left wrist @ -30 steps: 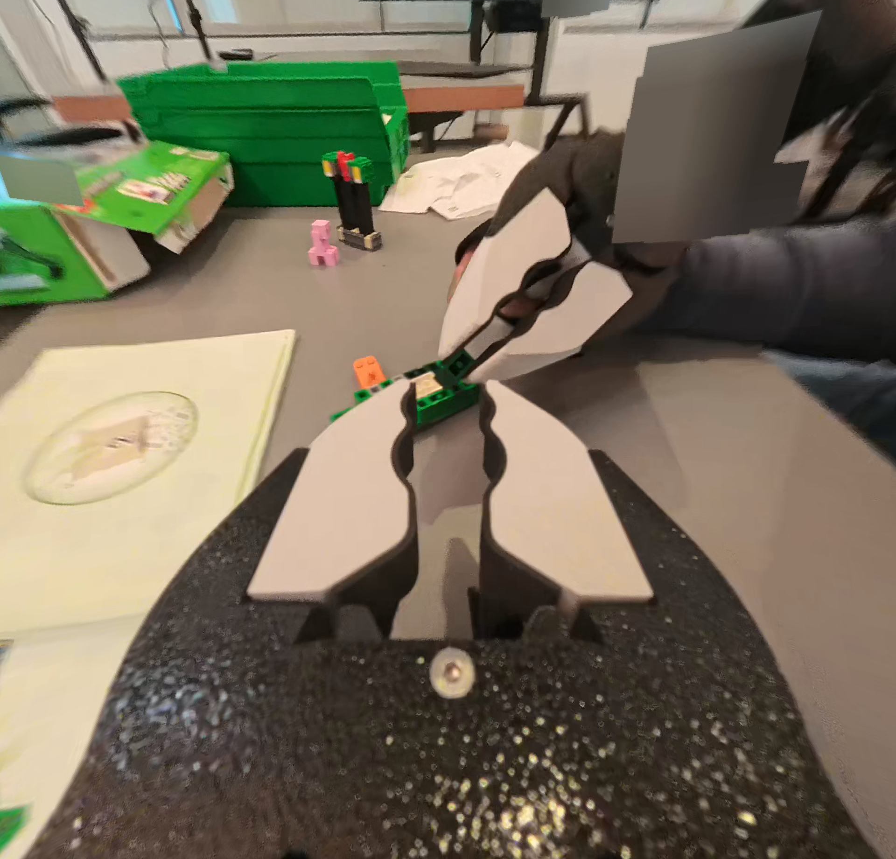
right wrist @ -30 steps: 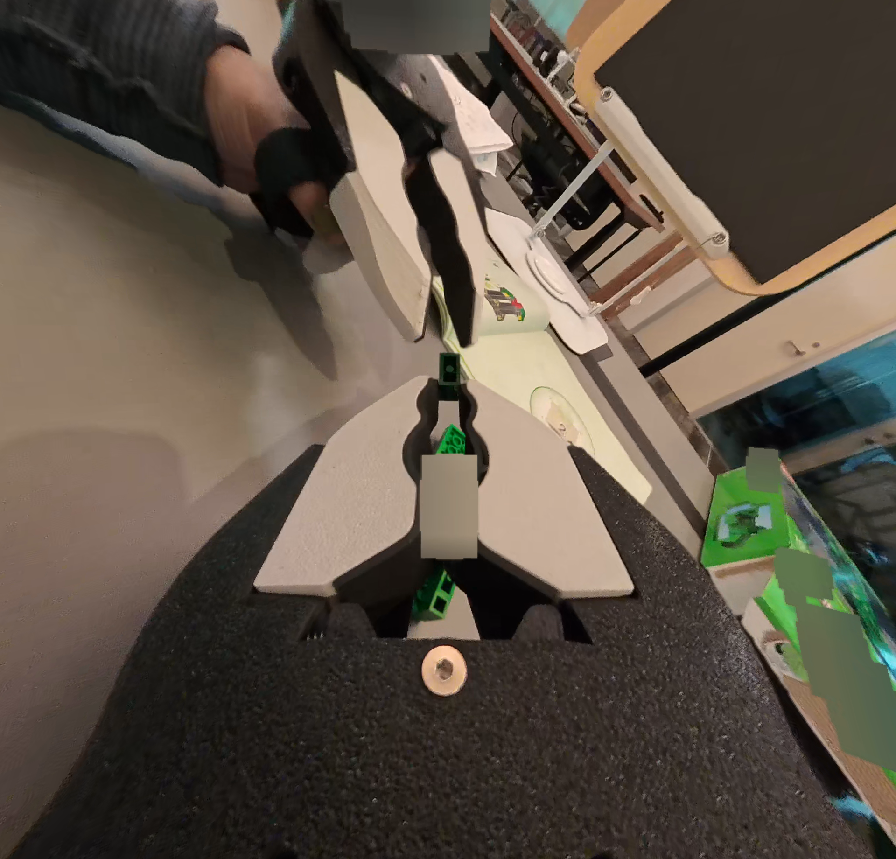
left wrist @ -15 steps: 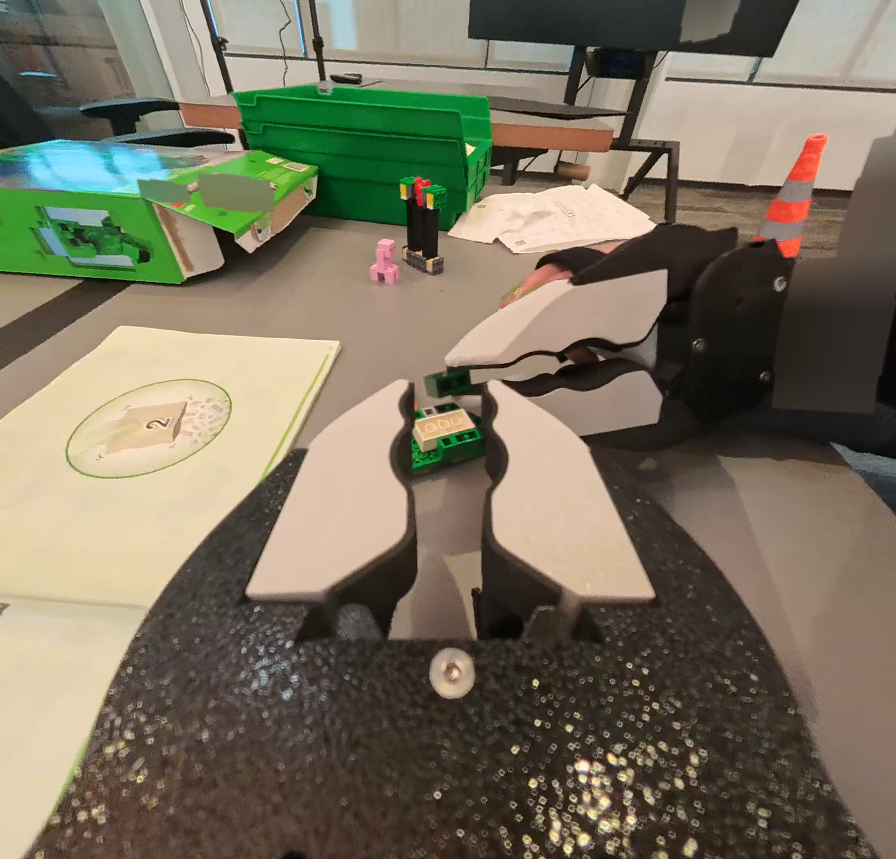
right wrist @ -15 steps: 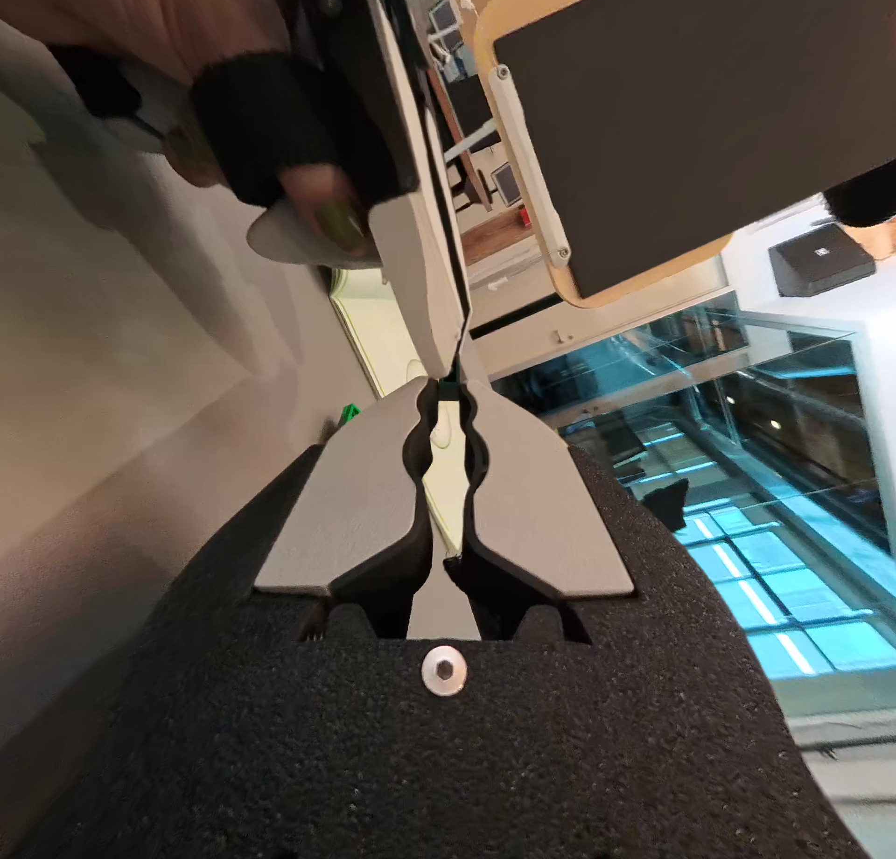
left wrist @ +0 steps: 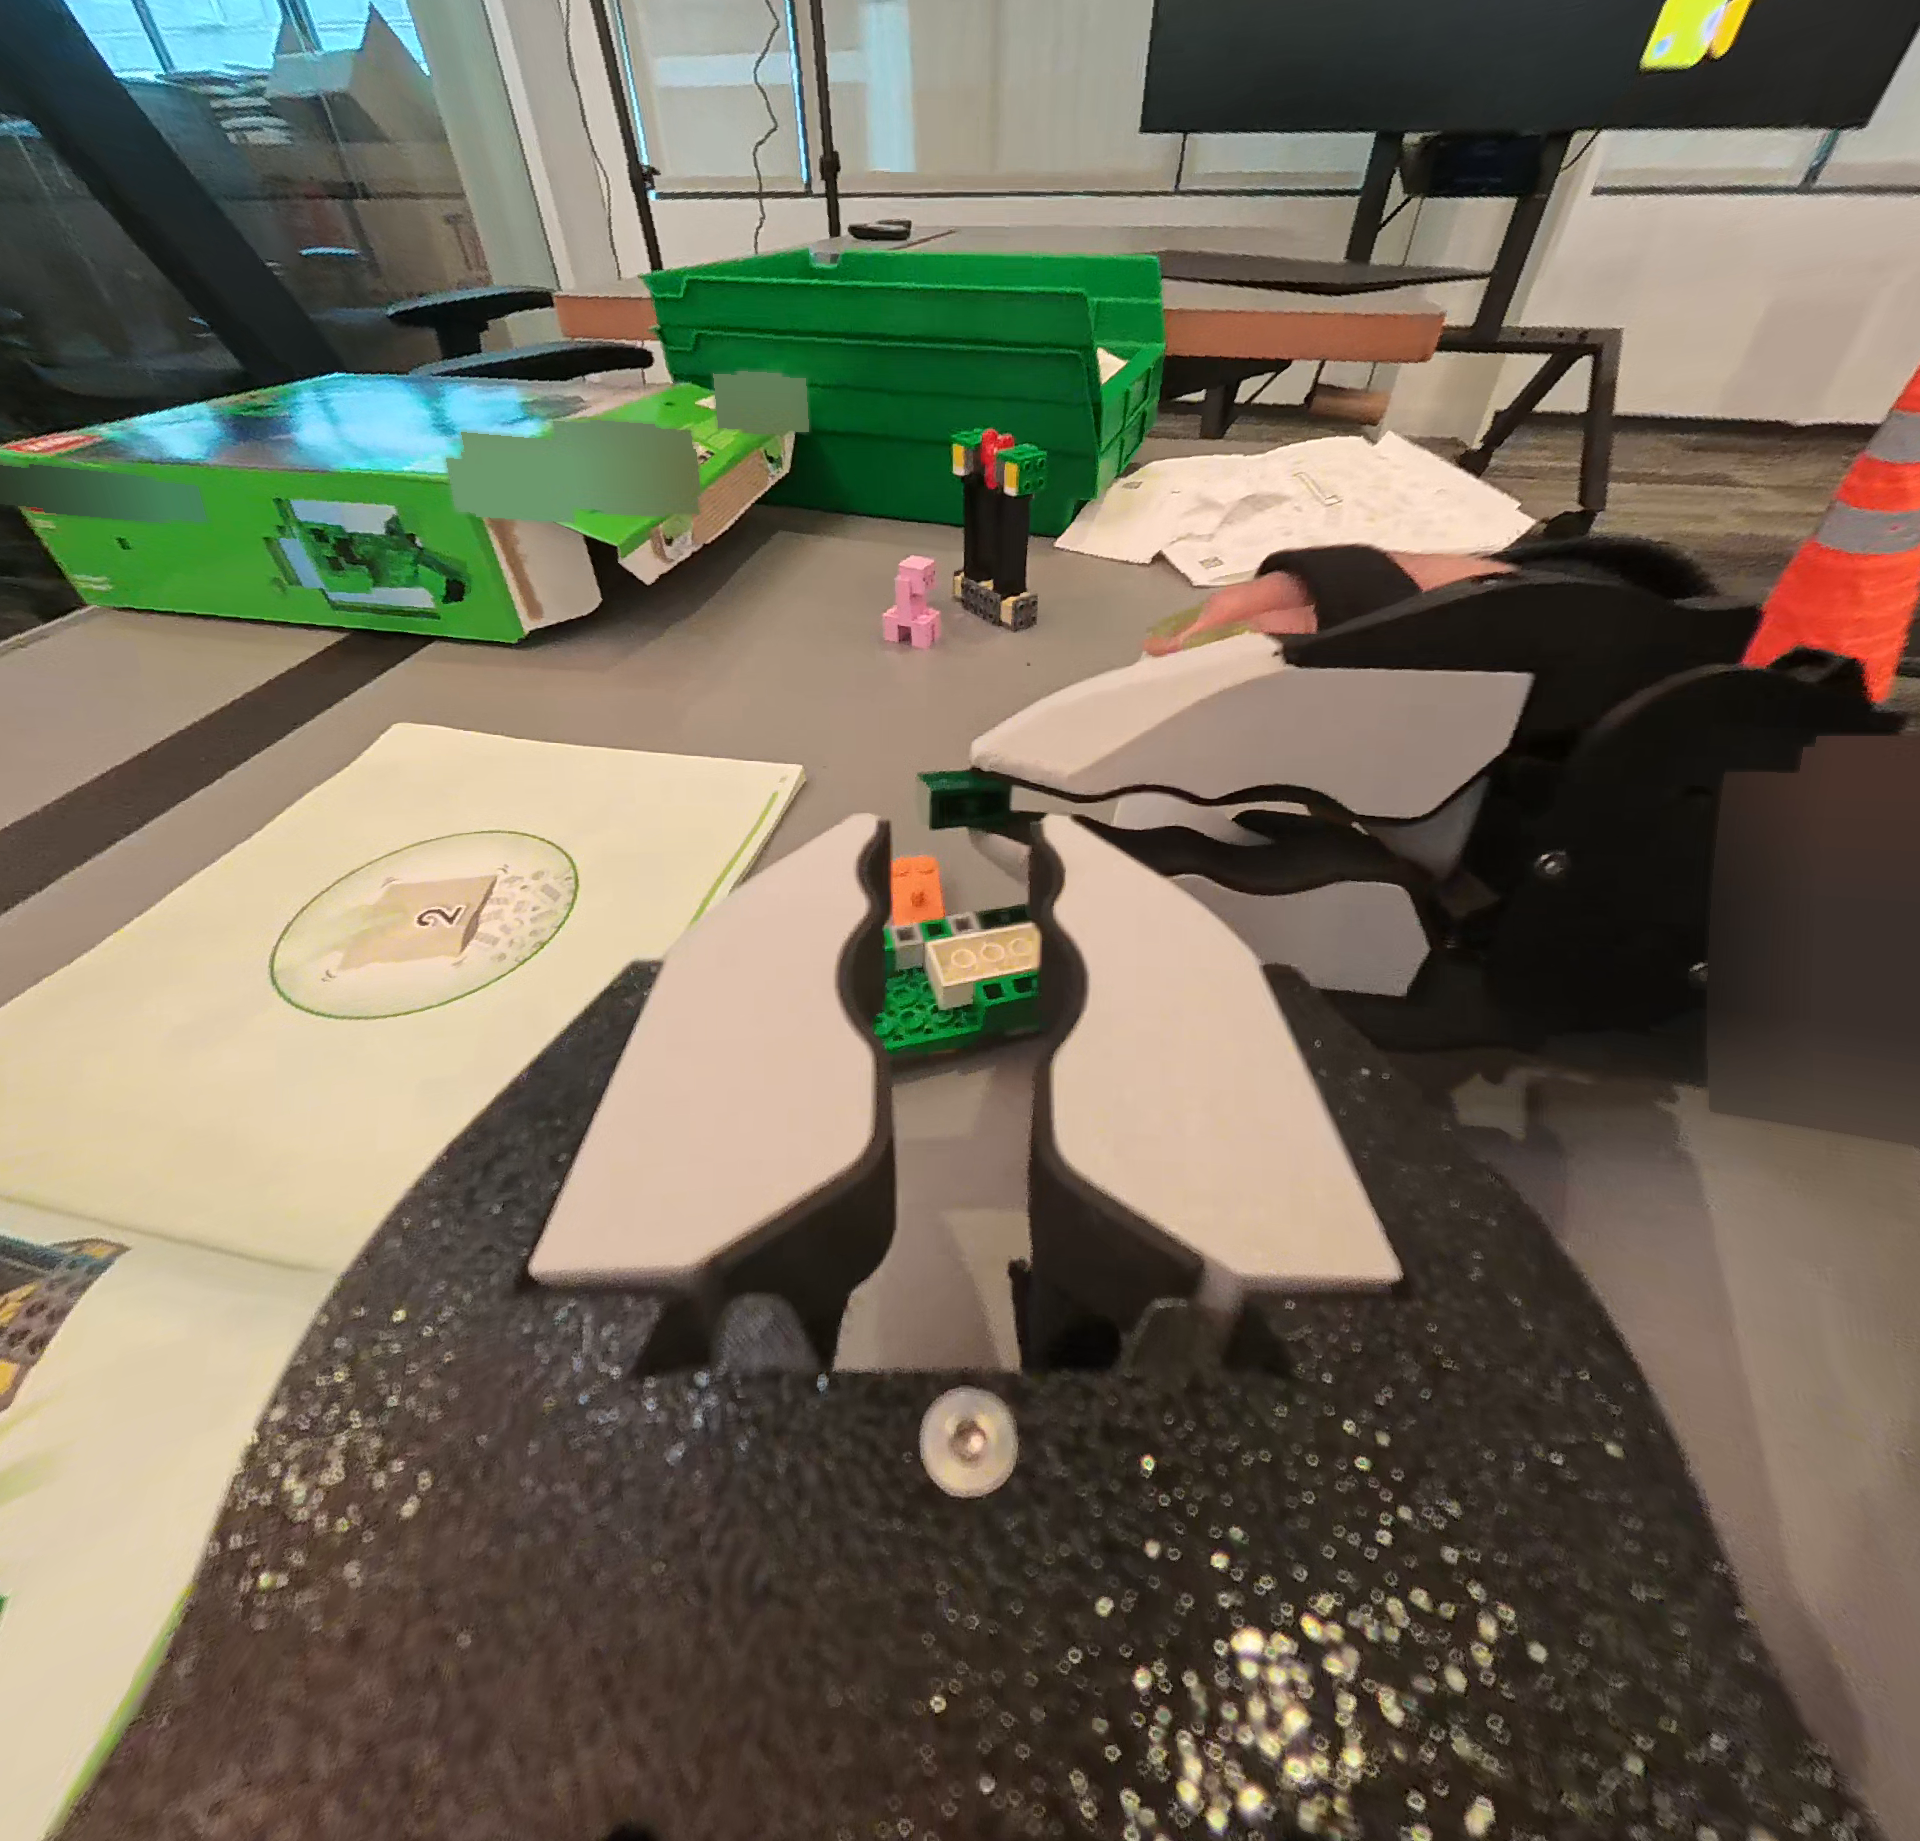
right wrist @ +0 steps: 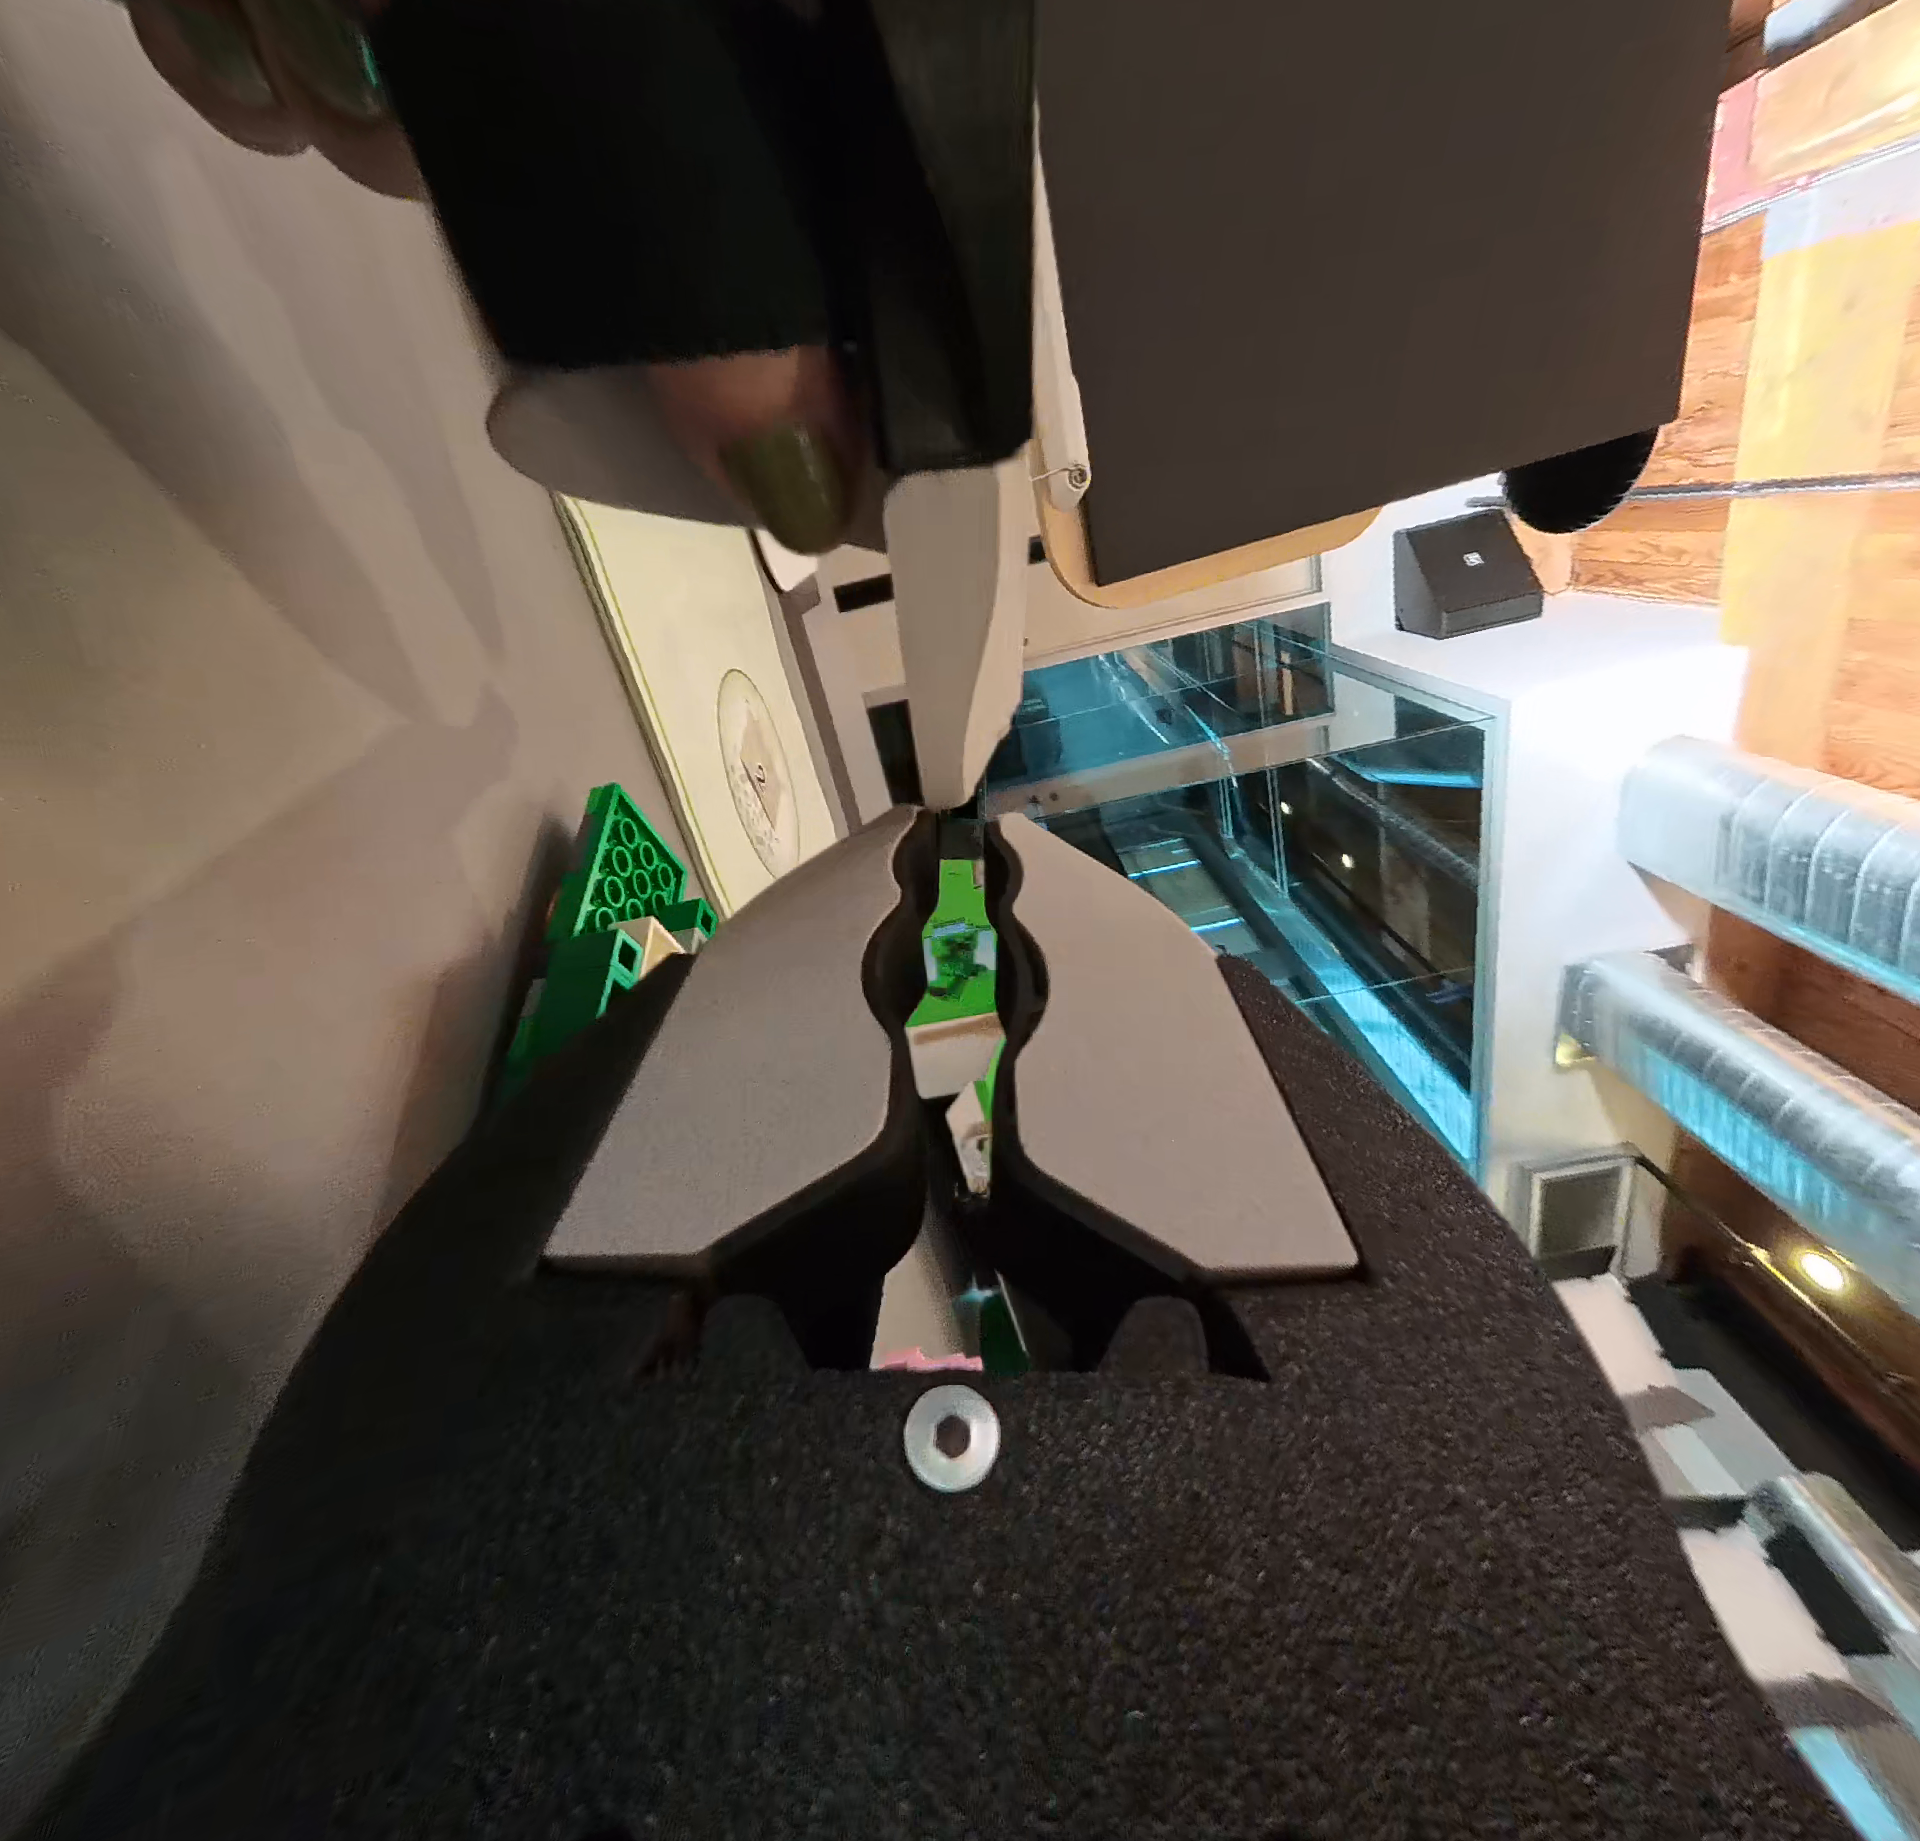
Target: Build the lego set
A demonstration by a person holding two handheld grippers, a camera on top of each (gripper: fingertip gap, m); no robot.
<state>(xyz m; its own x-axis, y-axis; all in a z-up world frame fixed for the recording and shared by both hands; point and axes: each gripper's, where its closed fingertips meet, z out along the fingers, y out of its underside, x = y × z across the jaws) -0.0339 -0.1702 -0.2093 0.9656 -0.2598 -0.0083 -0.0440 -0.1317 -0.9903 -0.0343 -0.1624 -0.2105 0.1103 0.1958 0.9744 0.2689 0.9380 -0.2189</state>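
A small green lego build [left wrist: 956, 991] with a tan brick and an orange brick [left wrist: 916, 882] on it sits on the grey table [left wrist: 623, 690]. My left gripper [left wrist: 961, 835] hovers over the build, open and empty. My right gripper [left wrist: 997, 804] comes in from the right, turned on its side. It is shut on a small dark green piece [left wrist: 961, 799], held just beyond my left fingertips. In the right wrist view the right gripper [right wrist: 956, 825] pinches that piece [right wrist: 958, 841], and a left finger [right wrist: 951, 648] meets it tip to tip. The build [right wrist: 613, 898] lies to the left.
An instruction booklet [left wrist: 416, 939] lies to the left. Farther back are a green set box [left wrist: 312, 544], stacked green bins [left wrist: 904, 357], a pink figure [left wrist: 912, 602], a black tower [left wrist: 995, 534], loose papers [left wrist: 1299, 513] and an orange cone [left wrist: 1860, 565].
The right gripper has lifted off the build with the dark green piece, rolled onto its side and come tip to tip with the left gripper. The left gripper's opening is unchanged.
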